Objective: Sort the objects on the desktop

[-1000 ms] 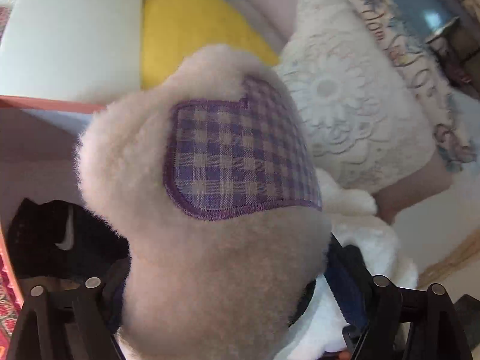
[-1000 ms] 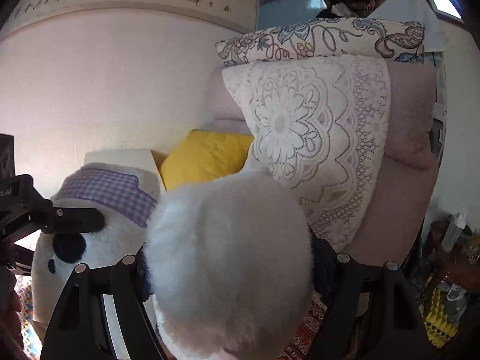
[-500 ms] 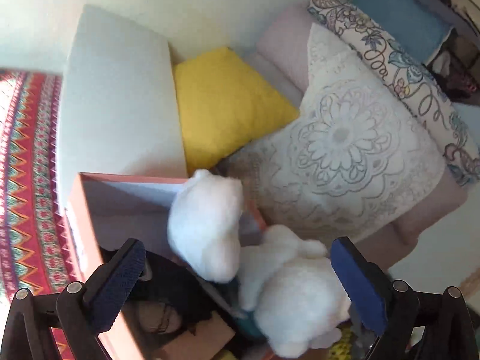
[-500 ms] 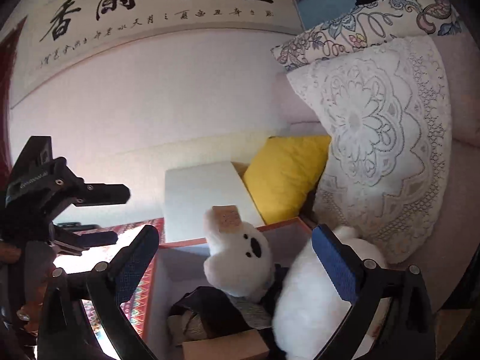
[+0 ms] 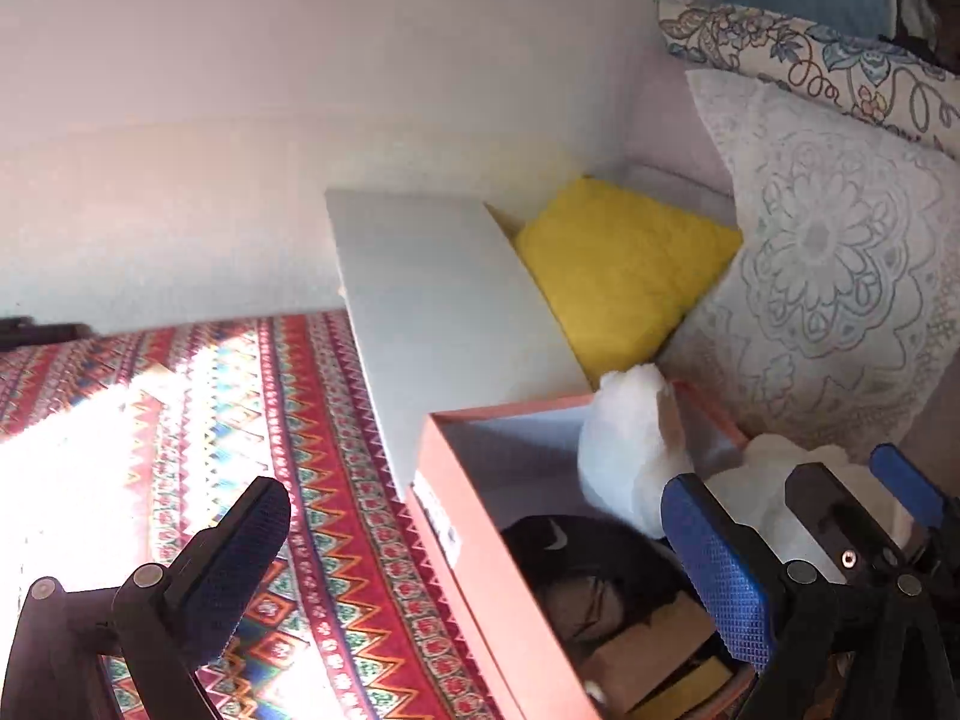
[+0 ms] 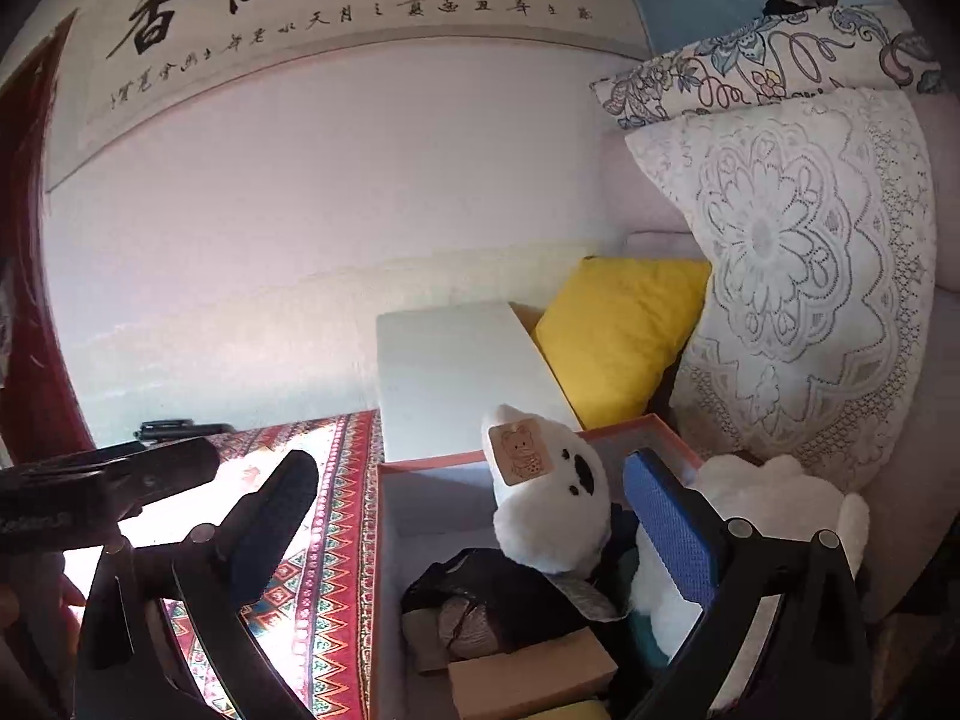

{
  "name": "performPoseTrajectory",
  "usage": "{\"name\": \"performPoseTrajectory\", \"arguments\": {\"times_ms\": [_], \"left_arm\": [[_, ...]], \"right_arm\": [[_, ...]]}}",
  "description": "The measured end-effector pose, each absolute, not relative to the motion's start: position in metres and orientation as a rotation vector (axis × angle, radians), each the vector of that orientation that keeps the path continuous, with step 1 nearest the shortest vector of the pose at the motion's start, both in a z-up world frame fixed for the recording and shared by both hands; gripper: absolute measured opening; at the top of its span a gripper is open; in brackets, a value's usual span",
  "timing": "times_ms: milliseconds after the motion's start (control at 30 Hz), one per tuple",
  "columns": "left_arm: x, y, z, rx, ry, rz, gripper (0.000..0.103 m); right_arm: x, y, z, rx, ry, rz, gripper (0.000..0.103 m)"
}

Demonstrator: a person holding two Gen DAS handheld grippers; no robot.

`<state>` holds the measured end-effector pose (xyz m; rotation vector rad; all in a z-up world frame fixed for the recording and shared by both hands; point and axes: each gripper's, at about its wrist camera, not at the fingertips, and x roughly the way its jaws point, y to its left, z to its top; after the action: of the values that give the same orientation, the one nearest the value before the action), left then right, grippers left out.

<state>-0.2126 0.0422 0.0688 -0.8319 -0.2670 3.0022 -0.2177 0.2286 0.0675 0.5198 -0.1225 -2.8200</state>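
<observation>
One second ago we held the white plush bear toy (image 6: 552, 516) with both tools, each pair of jaws clamped on a part of it. Half a second ago both tools had let go. Now the toy rests in the open salmon-coloured cardboard box (image 5: 474, 516), its head propped above the rim at the far right corner and its body over the right wall, against the white lace-covered cushion (image 6: 798, 276).

The left gripper (image 5: 480, 564) has its jaws wide apart and holds nothing; it has swung left, so that one finger hangs over the red patterned woven cloth (image 5: 258, 396) and the other over the box. The right gripper (image 6: 480, 516) also has its jaws wide apart and holds nothing, above the box.

We judge this placement step complete. Whether further objects remain to be sorted cannot be told from these views.

Readable markings:
- The toy carries a tan square tag (image 6: 521, 451) with a drawn bear figure; no text is legible.
- The black fabric item (image 5: 576, 558) in the box shows a white swoosh logo.
- A white label on the near wall of the box is too blurred to read.
- The long calligraphy scroll (image 6: 360, 6) on the wall bears large brush characters, among them 香 and 室, with a row of smaller characters below.
</observation>
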Motion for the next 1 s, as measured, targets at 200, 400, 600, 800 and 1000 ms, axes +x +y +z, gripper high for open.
{"name": "performPoseTrajectory", "arguments": {"times_ms": [200,400,600,800,1000], "left_arm": [[-0.168,0.030,0.077,-0.779,-0.168,3.081,0.102],[-0.123,0.035,0.067,-0.800,-0.091,3.105,0.102],[-0.078,0.053,0.047,-0.846,-0.011,3.070,0.102],[-0.038,0.060,0.036,-0.880,0.019,3.042,0.102],[-0.005,0.061,0.032,-0.889,0.033,3.031,0.102]], "right_arm": [[-0.195,0.224,0.072,0.565,-0.224,-2.824,0.103],[-0.156,0.222,0.063,0.573,-0.280,-2.858,0.103],[-0.098,0.223,0.028,0.665,-0.283,-2.876,0.103],[-0.048,0.231,0.003,0.735,-0.325,-2.914,0.103],[-0.009,0.234,-0.001,0.788,-0.314,-2.969,0.103]]}}
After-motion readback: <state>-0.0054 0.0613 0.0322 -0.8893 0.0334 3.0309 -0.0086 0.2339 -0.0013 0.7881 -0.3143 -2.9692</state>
